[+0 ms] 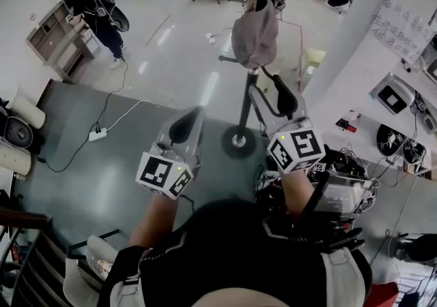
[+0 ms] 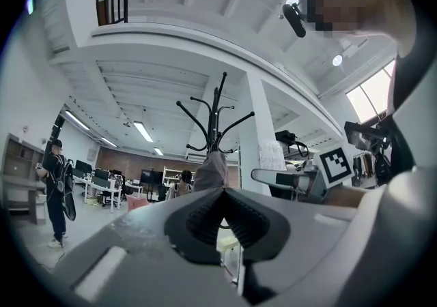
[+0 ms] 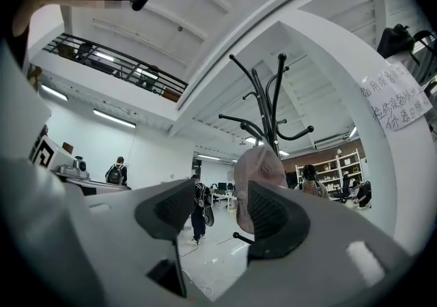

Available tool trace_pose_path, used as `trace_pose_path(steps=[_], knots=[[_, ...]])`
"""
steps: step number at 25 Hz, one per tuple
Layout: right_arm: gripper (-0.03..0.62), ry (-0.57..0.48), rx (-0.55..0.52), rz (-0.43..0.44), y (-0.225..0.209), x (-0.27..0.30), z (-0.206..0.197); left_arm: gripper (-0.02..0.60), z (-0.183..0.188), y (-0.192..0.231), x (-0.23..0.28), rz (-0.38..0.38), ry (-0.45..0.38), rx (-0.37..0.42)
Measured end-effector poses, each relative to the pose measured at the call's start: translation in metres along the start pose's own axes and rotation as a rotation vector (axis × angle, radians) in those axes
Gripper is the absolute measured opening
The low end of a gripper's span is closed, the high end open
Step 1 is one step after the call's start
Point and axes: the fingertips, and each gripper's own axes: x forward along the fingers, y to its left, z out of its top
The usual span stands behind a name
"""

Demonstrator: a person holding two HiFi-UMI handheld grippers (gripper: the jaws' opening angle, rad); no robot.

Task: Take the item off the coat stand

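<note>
The cap hangs on the upper part of the stand, which rests on the grey floor. Both tongs are in front of the stand, and neither touches it or the cap. The left tongs are clenched: the tips meet and nothing is between them. The right tongs are released, with the jaws apart and empty; the cap shows beyond them. A person stands far off at the left.
</note>
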Motion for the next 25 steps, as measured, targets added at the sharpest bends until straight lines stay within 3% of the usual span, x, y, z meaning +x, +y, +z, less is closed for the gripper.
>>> trace_pose_path(steps=[11,15,25], knots=[[0.313,-0.006,0.016,-0.015,-0.022,0.041,-0.01,0.011,-0.001,0.021,0.027,0.01,0.01,0.052],[0.326,0.009,0.018,-0.008,-0.03,0.055,-0.016,0.011,-0.004,0.025,0.039,0.0,0.019,0.016],[0.333,0.005,0.005,-0.017,-0.041,0.088,-0.022,0.011,-0.005,0.041,0.055,0.029,0.027,0.039]])
